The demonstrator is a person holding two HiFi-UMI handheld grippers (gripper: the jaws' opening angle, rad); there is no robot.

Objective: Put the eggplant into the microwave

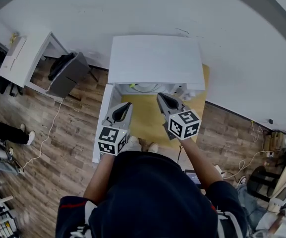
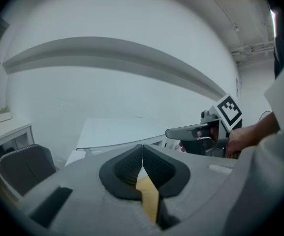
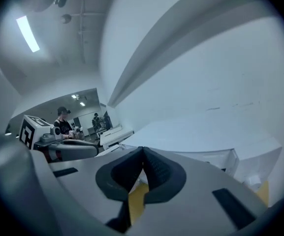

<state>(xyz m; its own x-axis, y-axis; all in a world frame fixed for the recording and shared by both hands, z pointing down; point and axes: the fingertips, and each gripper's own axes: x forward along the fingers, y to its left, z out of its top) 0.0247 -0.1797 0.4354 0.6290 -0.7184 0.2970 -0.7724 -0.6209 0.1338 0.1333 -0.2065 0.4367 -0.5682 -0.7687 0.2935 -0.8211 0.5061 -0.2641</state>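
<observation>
The white microwave [image 1: 155, 61] stands at the far end of a yellow mat [image 1: 143, 125] and I look down on its flat top. It also shows in the left gripper view as a white box [image 2: 117, 132] and in the right gripper view [image 3: 205, 132]. No eggplant is in view. My left gripper [image 1: 124, 106] hangs over the mat before the microwave's left front, jaws shut and empty [image 2: 142, 149]. Beside it my right gripper [image 1: 161, 97] is raised a little nearer the microwave, with its pads closed together on nothing [image 3: 142, 151].
The mat lies on a narrow white table [image 1: 99, 133] on wood flooring. A white desk [image 1: 24, 58] and a dark chair [image 1: 66, 73] stand at the left, with a cable trailing over the floor. A person's legs [image 1: 4, 133] show at far left. Clutter and cables [image 1: 271, 182] fill the right.
</observation>
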